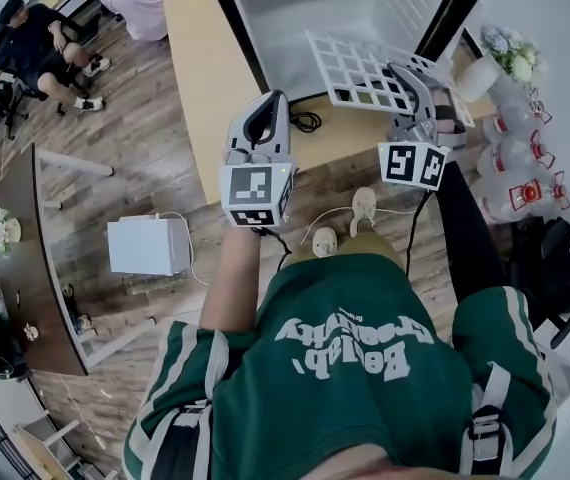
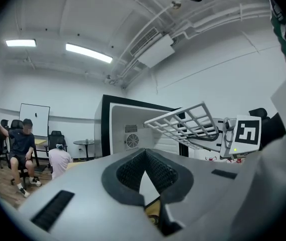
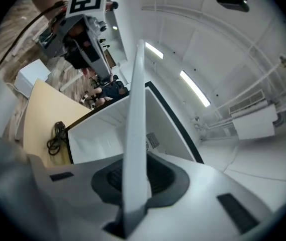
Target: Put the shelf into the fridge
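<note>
While the wire shelf was pinched in the right gripper at one o'clock, before the open mini fridge at twelve, and the left gripper was pressed together empty, the approach was judged underway, a level slide-in being needed next.

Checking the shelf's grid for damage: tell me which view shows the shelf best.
Head view: most of the shelf's white grid shows from above. The left gripper view shows it tilted, from the side; the right gripper view only its edge, clamped in the right claw.
</note>
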